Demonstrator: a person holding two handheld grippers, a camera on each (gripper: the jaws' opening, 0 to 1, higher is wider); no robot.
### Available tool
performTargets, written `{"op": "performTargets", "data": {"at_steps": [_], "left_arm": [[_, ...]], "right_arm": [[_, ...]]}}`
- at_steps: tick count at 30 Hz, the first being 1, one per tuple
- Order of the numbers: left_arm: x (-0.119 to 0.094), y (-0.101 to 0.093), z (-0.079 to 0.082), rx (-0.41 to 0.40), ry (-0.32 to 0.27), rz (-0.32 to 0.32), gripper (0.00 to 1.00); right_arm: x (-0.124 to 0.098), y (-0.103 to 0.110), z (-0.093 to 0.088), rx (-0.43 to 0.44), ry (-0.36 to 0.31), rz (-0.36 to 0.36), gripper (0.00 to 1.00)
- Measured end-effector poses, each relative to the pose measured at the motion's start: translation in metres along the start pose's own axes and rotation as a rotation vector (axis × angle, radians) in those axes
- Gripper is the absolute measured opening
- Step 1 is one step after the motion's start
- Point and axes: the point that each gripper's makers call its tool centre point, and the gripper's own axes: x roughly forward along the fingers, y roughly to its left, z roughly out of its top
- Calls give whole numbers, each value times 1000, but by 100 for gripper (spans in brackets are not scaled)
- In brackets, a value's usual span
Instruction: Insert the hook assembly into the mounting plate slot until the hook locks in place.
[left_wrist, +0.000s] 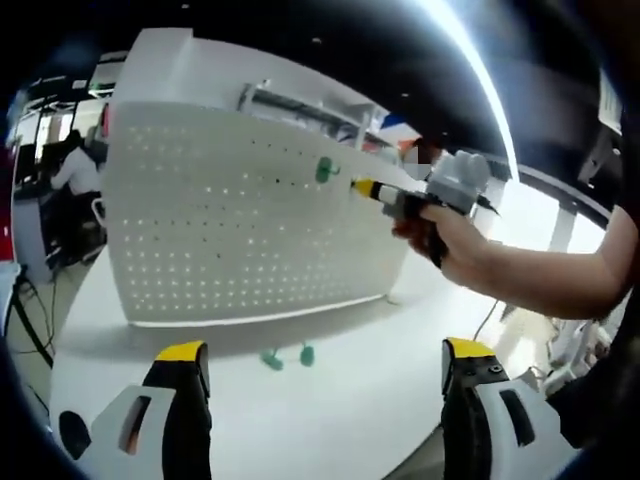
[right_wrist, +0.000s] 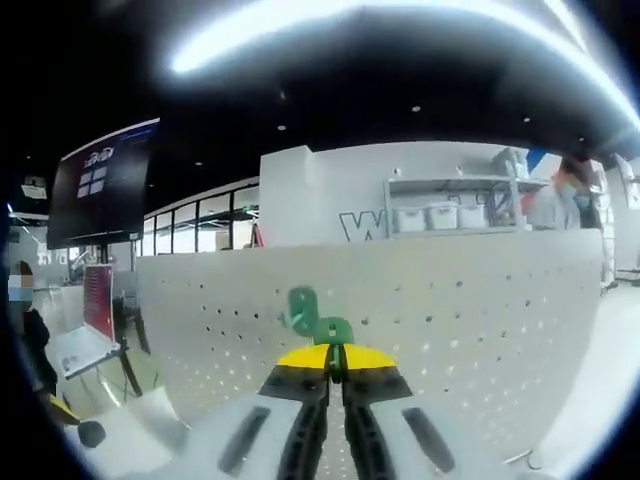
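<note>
A white pegboard (left_wrist: 250, 230) stands upright on the white table (left_wrist: 330, 410). A green hook (left_wrist: 326, 170) sits on the pegboard's face, right of its middle. My right gripper (left_wrist: 364, 187), held in a person's hand (left_wrist: 455, 240), points at the hook from the right, with a small gap between them. In the right gripper view the same green hook (right_wrist: 318, 318) sits on the pegboard (right_wrist: 480, 320) just beyond my right gripper (right_wrist: 336, 358), whose yellow-tipped jaws are pressed together. My left gripper (left_wrist: 325, 352) hangs back over the table, open and holding nothing.
Two more green hooks (left_wrist: 272, 360) (left_wrist: 307, 353) lie on the table in front of the pegboard's foot. A person (left_wrist: 75, 170) sits at a desk at far left behind the board. Shelving (right_wrist: 450, 215) and a dark screen (right_wrist: 100, 185) stand in the background.
</note>
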Motion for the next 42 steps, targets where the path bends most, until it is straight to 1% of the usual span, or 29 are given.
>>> {"op": "performTargets", "data": {"at_steps": [4, 8, 12, 16, 19, 24, 31, 37, 42], "left_arm": [[-1, 2, -1, 1, 5, 3, 98], [-2, 4, -4, -10, 20, 2, 97], [-4, 6, -5, -9, 24, 9, 97], [-4, 9, -6, -11, 29, 18, 96], [-5, 12, -6, -12, 28, 27, 95], [-6, 14, -6, -19, 28, 33, 95], [-3, 10, -11, -29, 39, 24, 95], [-3, 12, -10, -32, 37, 29, 95], [-3, 11, -8, -26, 33, 27, 95]], "right_arm": [[8, -6, 0, 6, -5, -17, 1], [13, -6, 3, 11, -15, -15, 1], [17, -11, 11, 10, -42, -43, 1], [25, -15, 17, 12, -57, -50, 1], [26, -16, 19, 13, -65, -57, 1], [27, -17, 18, 19, -61, -62, 1], [30, -17, 16, 24, -56, -69, 0], [30, -17, 15, 7, -46, -75, 1], [31, -17, 14, -27, -18, -72, 2]]}}
